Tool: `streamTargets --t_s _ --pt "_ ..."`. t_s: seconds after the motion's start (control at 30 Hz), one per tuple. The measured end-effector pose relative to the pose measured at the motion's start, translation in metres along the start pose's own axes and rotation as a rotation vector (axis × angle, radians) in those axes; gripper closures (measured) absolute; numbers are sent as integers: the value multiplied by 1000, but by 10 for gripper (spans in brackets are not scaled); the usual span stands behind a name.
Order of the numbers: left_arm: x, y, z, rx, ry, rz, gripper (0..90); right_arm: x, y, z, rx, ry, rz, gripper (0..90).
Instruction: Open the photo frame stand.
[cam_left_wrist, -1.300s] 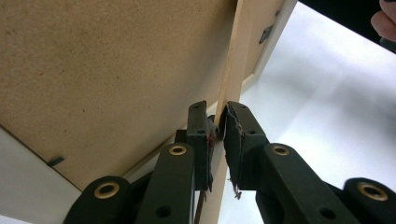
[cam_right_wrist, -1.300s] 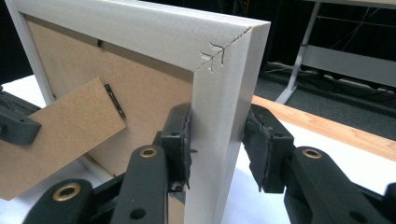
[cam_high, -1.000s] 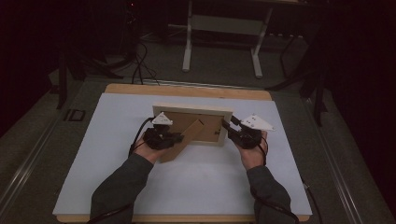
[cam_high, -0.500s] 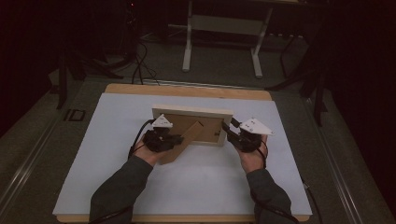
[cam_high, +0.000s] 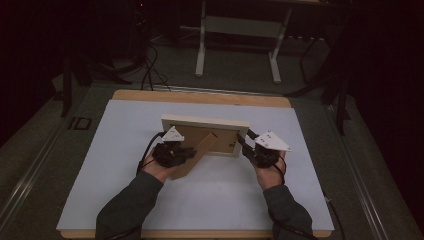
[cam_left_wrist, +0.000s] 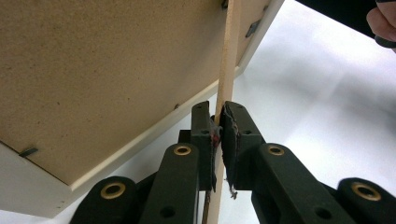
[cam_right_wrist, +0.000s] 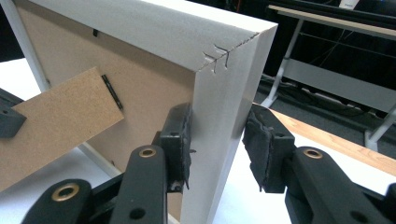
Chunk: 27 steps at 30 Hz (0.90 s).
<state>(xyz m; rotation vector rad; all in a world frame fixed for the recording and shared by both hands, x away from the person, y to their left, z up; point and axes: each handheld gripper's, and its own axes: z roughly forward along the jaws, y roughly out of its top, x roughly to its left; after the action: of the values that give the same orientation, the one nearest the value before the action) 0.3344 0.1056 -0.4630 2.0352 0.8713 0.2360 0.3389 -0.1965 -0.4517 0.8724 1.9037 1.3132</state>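
A pale wooden picture frame (cam_high: 205, 121) stands upright on the white tabletop (cam_high: 215, 200), its brown fibreboard back toward me. A brown easel strut (cam_high: 197, 155) slants out from the back toward the left hand. My left gripper (cam_high: 187, 152) is shut on that strut; in the left gripper view both pads (cam_left_wrist: 205, 135) pinch the thin board (cam_left_wrist: 229, 56) edge-on beside the frame's backing (cam_left_wrist: 102, 70). My right gripper (cam_high: 246, 142) clamps the frame's right side rail (cam_right_wrist: 224, 84), one pad on the back and one on the front. The strut (cam_right_wrist: 60, 121) also crosses the right gripper view's left side.
The white top lies on a wooden table whose far edge (cam_high: 200, 97) shows behind the frame. Beyond it, on the dark floor, stand a white table base (cam_high: 237, 27) and loose cables (cam_high: 150, 65). Open tabletop lies to the left, right and front of the frame.
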Motion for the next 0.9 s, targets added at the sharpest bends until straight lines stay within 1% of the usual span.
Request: streamTargets --t_s 0.33,0.4,0.7,0.9 --pt "-4 -4 -1 7 13 17 842 2 -1 -5 8 14 -11 617" --pt "-4 -6 -2 7 15 12 839 5 -2 -8 9 20 -16 619" --pt "-8 -10 -3 -1 8 11 846 9 -3 -11 13 23 -30 620" --pt "-11 -13 -3 1 2 15 850 13 -4 -14 13 20 -53 621"
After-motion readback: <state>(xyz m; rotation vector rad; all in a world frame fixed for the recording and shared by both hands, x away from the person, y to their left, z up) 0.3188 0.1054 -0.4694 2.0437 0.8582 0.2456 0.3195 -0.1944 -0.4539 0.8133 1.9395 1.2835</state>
